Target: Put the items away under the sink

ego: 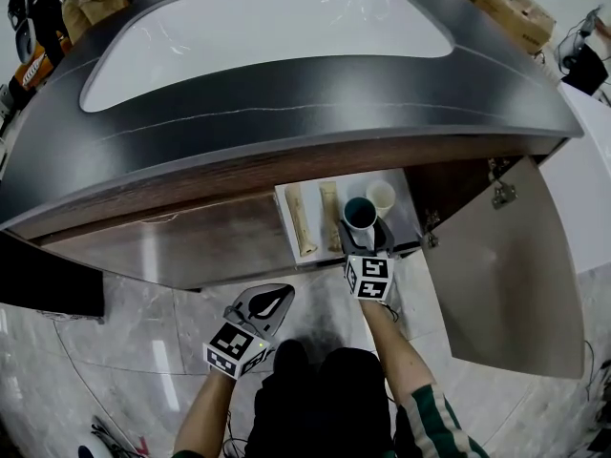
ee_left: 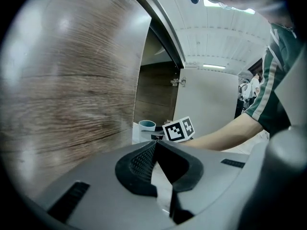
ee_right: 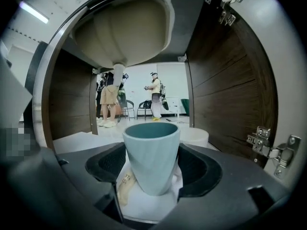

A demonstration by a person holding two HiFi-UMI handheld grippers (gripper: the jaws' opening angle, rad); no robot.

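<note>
Cardboard boxes (ego: 506, 8) sit at the far right, a brown paper bag (ego: 95, 3) at the far left. The floor (ego: 143, 351) is pale grey marble tile, with cables (ego: 115, 437) lying at its lower left. In the right gripper view, a person in tan shorts (ee_right: 111, 97) and a person in a pale top (ee_right: 156, 92) stand in a bright room, with a chair (ee_right: 128, 110) between them.

Marble floor (ego: 143, 351), dark countertop (ego: 286, 98)

My right tool (ego: 366, 232) reaches forward, arm extended, jaws clamped on a cup (ee_right: 151, 152); my left tool (ego: 268, 302) hangs back, jaws together.
</note>
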